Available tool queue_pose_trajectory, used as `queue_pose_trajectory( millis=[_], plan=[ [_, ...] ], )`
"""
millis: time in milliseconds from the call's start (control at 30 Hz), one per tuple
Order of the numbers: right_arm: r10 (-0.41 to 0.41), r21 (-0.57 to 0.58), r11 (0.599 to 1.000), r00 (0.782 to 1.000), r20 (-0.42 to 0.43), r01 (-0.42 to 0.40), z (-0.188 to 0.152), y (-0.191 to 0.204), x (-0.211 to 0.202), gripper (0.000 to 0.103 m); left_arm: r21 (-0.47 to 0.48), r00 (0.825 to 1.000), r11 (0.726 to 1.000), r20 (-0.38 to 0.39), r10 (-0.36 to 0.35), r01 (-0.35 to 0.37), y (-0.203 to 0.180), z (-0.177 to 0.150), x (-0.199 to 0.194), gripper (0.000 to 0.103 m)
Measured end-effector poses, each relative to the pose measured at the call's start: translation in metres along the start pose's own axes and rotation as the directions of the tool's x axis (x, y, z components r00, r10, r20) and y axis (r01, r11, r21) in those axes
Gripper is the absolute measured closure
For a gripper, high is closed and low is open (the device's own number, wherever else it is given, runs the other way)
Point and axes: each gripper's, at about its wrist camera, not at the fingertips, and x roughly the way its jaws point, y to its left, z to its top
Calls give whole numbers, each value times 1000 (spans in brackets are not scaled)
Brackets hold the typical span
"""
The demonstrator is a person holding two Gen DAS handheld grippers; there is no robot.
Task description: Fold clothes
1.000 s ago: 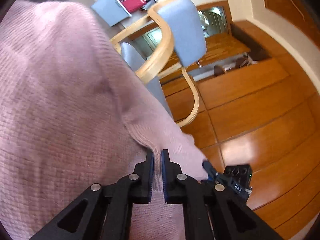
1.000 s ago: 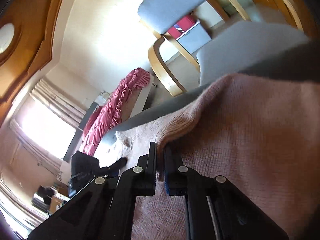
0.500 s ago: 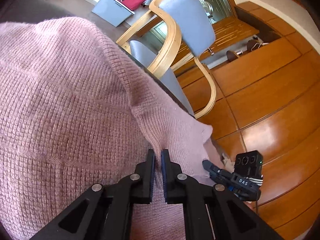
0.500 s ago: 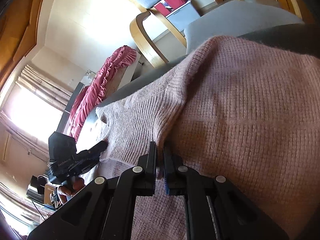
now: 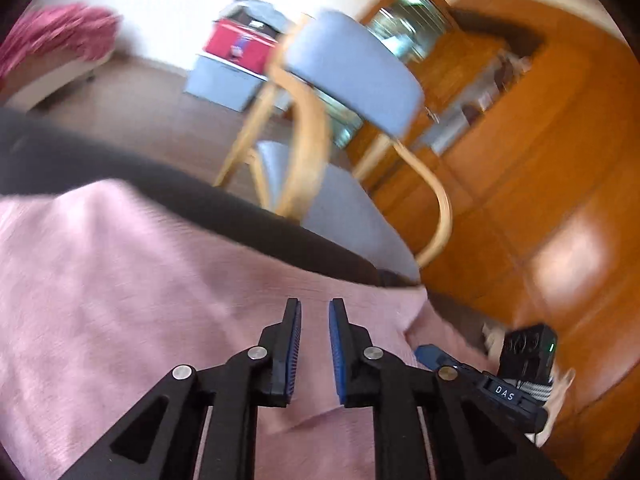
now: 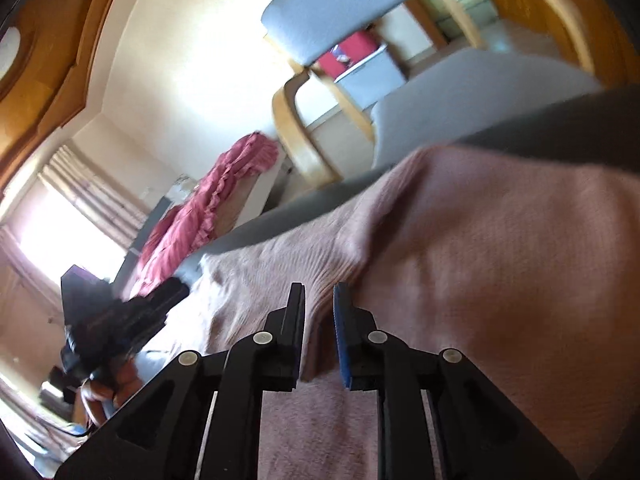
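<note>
On table: one sweater [image 5: 120,288] (pink)

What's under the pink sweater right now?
The pink sweater lies on a dark grey surface, which shows only past its far edge. Whatever lies beneath the rest of the knit is covered and cannot be seen.

One pink knitted sweater [image 5: 120,300] lies on one dark grey desk [image 5: 80,160]. Two black hand-held grippers show: the left [image 5: 314,344] and the right [image 6: 318,332]. Beyond stands one bentwood chair with blue-grey cushions [image 5: 348,72] and one red box [image 5: 240,46].
</note>
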Motion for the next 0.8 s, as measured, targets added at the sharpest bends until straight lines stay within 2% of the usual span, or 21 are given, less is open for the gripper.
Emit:
queue_pose_trajectory(
  millis=[100, 233, 267, 400, 467, 633, 700, 800],
  plan=[
    [-18, 16, 1000, 1000, 0, 18, -2, -7, -5, 87, 136, 997, 990, -66, 40, -30, -15, -21, 24, 90],
    [-34, 70, 997, 999, 38, 32, 1, -19, -13, 87, 207, 996, 978, -71, 56, -40, -23, -40, 39, 88],
    [-41, 81, 996, 998, 54, 36, 1, -22, -17, 87, 193, 997, 981, -76, 34, -19, -20, -40, 37, 84],
    [-84, 63, 995, 987, 135, 76, 6, -11, -32, 87, 118, 995, 991, -87, -47, 57, -1, -40, 35, 84],
    [-100, 39, 995, 980, 173, 95, 11, 0, -39, 87, 100, 994, 992, -89, -66, 75, 3, -38, 35, 84],
    [-124, -52, 990, 988, 96, 130, 41, 32, -2, 87, 84, 992, 992, -90, -85, 93, 11, -39, 29, 84],
    [-165, -69, 983, 985, 61, 169, 50, 29, 15, 87, 72, 991, 992, -90, -98, 105, 13, -39, 28, 84],
    [-237, 7, 971, 971, 14, 237, 57, 1, 32, 87, 56, 989, 991, -91, -115, 121, 13, -39, 30, 84]
  ],
)
